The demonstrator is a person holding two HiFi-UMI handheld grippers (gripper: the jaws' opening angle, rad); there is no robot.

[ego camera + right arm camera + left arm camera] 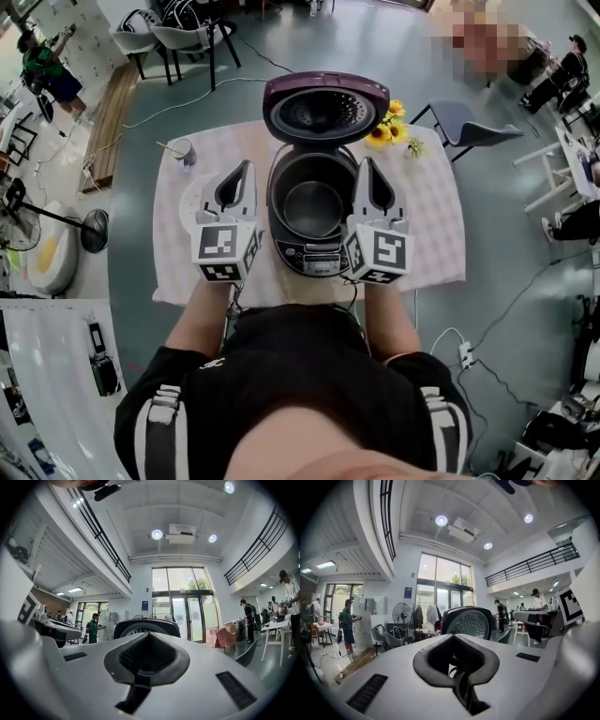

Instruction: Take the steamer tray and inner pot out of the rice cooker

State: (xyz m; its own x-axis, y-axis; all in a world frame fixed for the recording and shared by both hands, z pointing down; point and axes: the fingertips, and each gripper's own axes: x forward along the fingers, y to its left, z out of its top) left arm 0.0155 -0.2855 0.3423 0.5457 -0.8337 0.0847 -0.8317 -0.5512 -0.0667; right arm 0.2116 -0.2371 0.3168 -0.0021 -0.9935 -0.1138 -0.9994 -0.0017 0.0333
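Rice cooker (314, 251), lid up; inner pot (314, 208) inside. L gripper (246, 169) and R gripper (366, 165): pressed together, empty, flanking cooker. Risk: shut jaws can't catch rim, so pot may slip.

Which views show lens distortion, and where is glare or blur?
Head view: fisheye bows the table edges; rice cooker is sharp. Left gripper view: black round border, ceiling lamp flares. Right gripper view: same border, bent railing, foreground slightly soft.

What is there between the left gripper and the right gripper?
The open rice cooker stands between the left gripper and the right gripper. The head view shows this plainly.
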